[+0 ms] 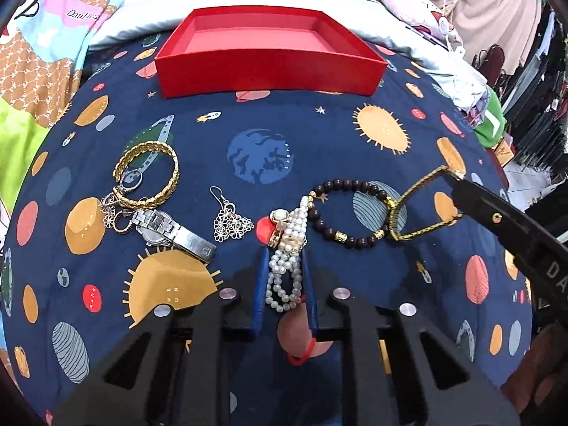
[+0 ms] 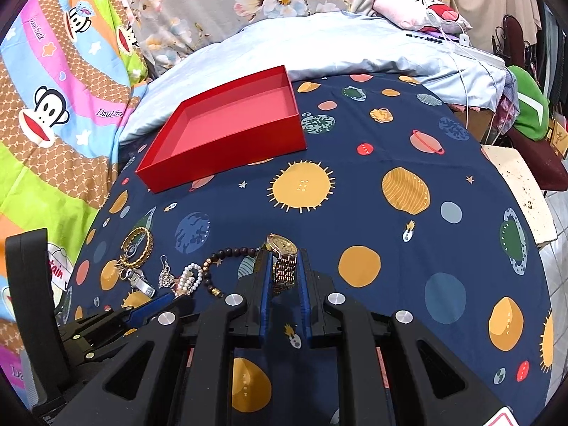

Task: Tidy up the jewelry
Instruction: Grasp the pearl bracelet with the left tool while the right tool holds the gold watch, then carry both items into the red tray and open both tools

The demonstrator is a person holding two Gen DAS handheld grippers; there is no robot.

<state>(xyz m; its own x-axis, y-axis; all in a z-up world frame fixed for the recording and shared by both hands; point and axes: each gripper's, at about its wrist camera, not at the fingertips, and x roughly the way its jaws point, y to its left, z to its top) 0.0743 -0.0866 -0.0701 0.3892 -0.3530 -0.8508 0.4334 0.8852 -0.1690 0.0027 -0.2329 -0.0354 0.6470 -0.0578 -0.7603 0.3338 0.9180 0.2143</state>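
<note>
An empty red box (image 1: pixel 269 60) stands at the far side of the space-print cloth; it also shows in the right wrist view (image 2: pixel 227 135). My left gripper (image 1: pixel 284 252) is shut on a pearl bracelet (image 1: pixel 285 269) with a gold ring on it. My right gripper (image 2: pixel 283 259) is shut on a gold watch (image 2: pixel 282 262) and holds it above the cloth; the watch also shows in the left wrist view (image 1: pixel 422 206). A dark bead bracelet (image 1: pixel 340 216), a filigree earring (image 1: pixel 230 223), a silver watch (image 1: pixel 170 234) and a gold bangle (image 1: pixel 149 174) lie on the cloth.
A pale blue pillow (image 2: pixel 355 46) lies behind the box. Patterned bedding (image 2: pixel 53 106) is at the left. Clutter and a green item (image 2: pixel 529 106) are at the right, beyond the cloth's edge (image 2: pixel 518 184).
</note>
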